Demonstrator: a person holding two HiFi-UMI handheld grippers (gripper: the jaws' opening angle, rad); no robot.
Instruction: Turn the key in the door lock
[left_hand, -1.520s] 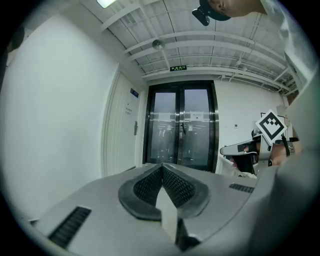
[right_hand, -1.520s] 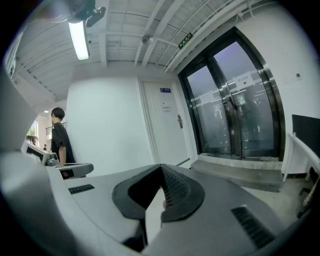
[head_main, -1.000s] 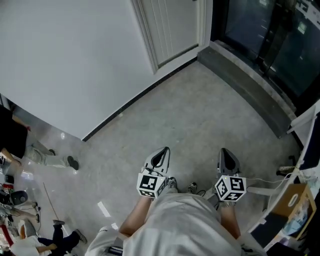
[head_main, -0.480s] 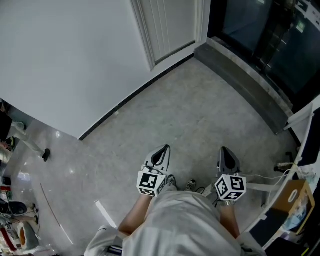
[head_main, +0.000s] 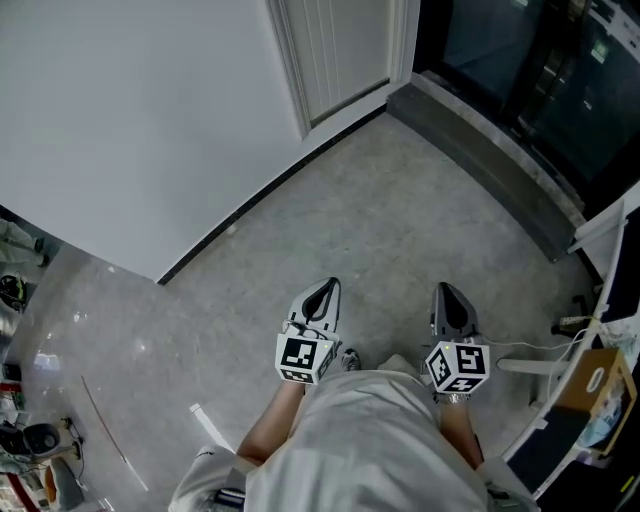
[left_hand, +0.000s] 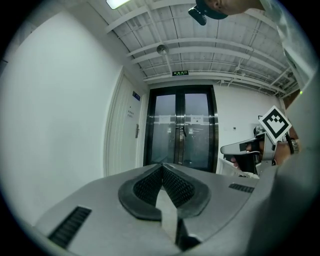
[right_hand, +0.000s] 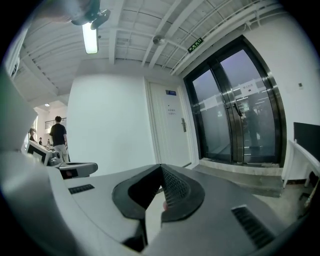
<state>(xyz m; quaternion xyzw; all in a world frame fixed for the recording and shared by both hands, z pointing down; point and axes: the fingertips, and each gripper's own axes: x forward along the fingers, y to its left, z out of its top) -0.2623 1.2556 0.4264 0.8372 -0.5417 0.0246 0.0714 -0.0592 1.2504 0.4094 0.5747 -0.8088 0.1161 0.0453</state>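
A white panelled door (head_main: 340, 45) stands in the wall at the far end of the grey floor. In the left gripper view the door (left_hand: 125, 132) shows a lever handle (left_hand: 137, 131), and the right gripper view shows the same door (right_hand: 170, 132) and handle (right_hand: 183, 125). It is too far off to make out a key or lock. My left gripper (head_main: 322, 298) and right gripper (head_main: 447, 296) are held side by side in front of my body, pointing toward the door and well short of it. The left gripper (left_hand: 162, 166) and right gripper (right_hand: 161, 167) are both shut, with nothing visible in either.
Dark glass double doors (left_hand: 182, 132) stand right of the white door, behind a raised grey threshold (head_main: 490, 165). A plain white wall (head_main: 130, 130) runs along the left. A cardboard box (head_main: 592, 385) and cables lie at the right. A person (right_hand: 58, 134) stands far off to the left.
The floor and wall have slid toward me as I moved forward with both grippers. The legs and shoes at the left edge have dropped out of view. Both grippers stay shut.
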